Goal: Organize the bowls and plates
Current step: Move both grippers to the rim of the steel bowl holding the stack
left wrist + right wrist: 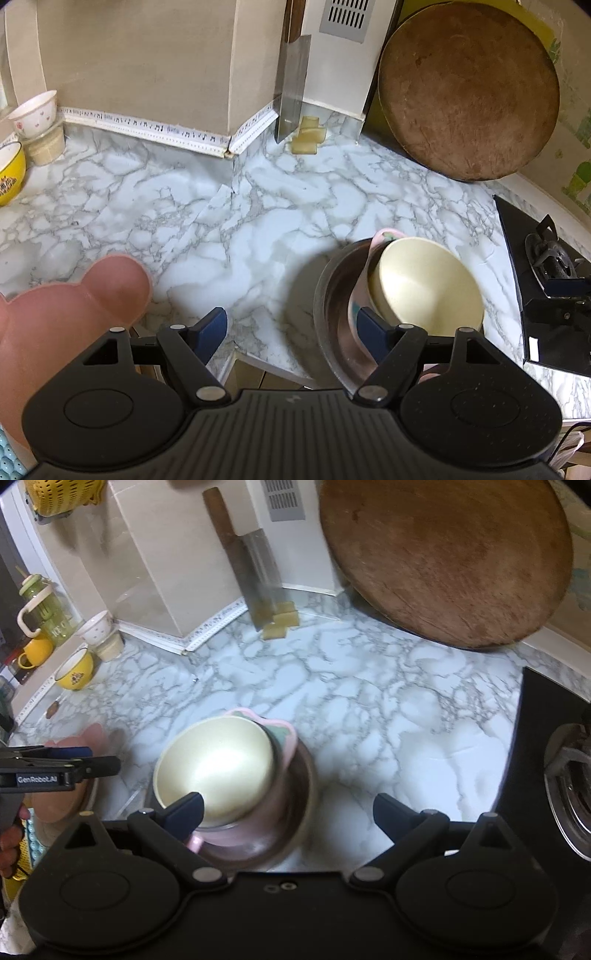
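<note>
A cream bowl [424, 280] sits tilted in a pink bowl [382, 236], nested in a steel bowl [332, 295] near the counter's front edge. The stack also shows in the right wrist view: cream bowl [218, 764], pink bowl [284, 734], steel bowl [306, 794]. My left gripper [293, 332] is open and empty, its right finger at the stack's left side. My right gripper [288, 812] is open and empty, just above the stack. A pink bear-shaped plate [74, 306] lies at the left, also seen in the right wrist view [74, 746] under the left gripper [88, 760].
A round wooden board [469, 88] leans on the wall at the right. A cleaver [293, 88] stands by the back wall with yellow blocks [308, 134]. A yellow bowl [9, 173] and white bowl [35, 110] sit far left. A black stove [546, 280] is at the right.
</note>
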`<state>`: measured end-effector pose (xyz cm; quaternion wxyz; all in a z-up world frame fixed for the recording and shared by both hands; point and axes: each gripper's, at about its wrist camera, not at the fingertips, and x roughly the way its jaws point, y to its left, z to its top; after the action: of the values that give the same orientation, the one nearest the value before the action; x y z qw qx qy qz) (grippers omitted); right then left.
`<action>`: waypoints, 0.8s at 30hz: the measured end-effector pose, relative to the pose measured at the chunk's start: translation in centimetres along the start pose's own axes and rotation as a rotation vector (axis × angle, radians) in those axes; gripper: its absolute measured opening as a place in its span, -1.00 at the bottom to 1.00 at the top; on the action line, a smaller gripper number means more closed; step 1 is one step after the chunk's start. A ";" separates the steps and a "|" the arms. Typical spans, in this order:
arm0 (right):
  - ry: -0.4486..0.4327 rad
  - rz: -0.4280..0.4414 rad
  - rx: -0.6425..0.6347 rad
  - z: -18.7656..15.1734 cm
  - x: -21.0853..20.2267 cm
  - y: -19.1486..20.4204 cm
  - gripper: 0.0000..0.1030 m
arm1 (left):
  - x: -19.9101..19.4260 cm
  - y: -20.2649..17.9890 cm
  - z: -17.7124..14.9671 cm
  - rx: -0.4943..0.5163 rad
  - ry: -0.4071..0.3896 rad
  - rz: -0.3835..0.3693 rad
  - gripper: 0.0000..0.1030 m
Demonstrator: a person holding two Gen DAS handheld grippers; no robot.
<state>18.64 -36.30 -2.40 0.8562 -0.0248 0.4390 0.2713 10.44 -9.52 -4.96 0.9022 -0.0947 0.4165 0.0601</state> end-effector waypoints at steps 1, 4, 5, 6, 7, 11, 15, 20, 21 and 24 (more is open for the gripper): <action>0.000 -0.011 0.007 -0.2 0.2 -0.3 0.91 | 0.3 0.1 -0.2 0.001 0.004 0.005 0.50; 0.008 -0.031 0.029 -0.9 0.8 -1.5 0.87 | 1.4 0.5 -0.5 -0.008 0.024 0.013 0.50; 0.013 -0.036 0.039 -1.1 1.2 -1.9 0.85 | 1.8 0.6 -0.6 -0.011 0.032 0.014 0.50; 0.022 -0.037 0.052 -1.3 1.5 -2.3 0.78 | 2.1 0.7 -0.6 -0.014 0.037 0.011 0.50; 0.033 -0.036 0.065 -1.6 1.8 -2.7 0.74 | 2.5 0.7 -0.6 -0.018 0.045 0.000 0.50; 0.071 -0.035 0.127 -2.4 3.2 -3.4 0.46 | 3.8 1.6 -0.7 -0.095 0.101 -0.054 0.48; 0.101 0.000 0.146 -2.6 4.2 -3.1 0.25 | 4.4 1.9 -0.5 -0.117 0.116 -0.059 0.47; 0.120 0.014 0.143 -2.2 5.2 -2.6 0.02 | 5.4 1.8 0.1 -0.140 0.138 -0.074 0.20; 0.127 0.018 0.148 -2.1 5.5 -2.5 -0.06 | 5.6 1.7 0.1 -0.143 0.144 -0.074 0.19; 0.148 0.030 0.150 -1.9 6.2 -2.5 -0.24 | 6.3 1.4 0.2 -0.150 0.169 -0.096 -0.07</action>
<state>21.32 -36.18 -8.80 0.8167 0.0260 0.5205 0.2480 14.38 -7.91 -9.79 0.8562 -0.1864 0.4802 0.0397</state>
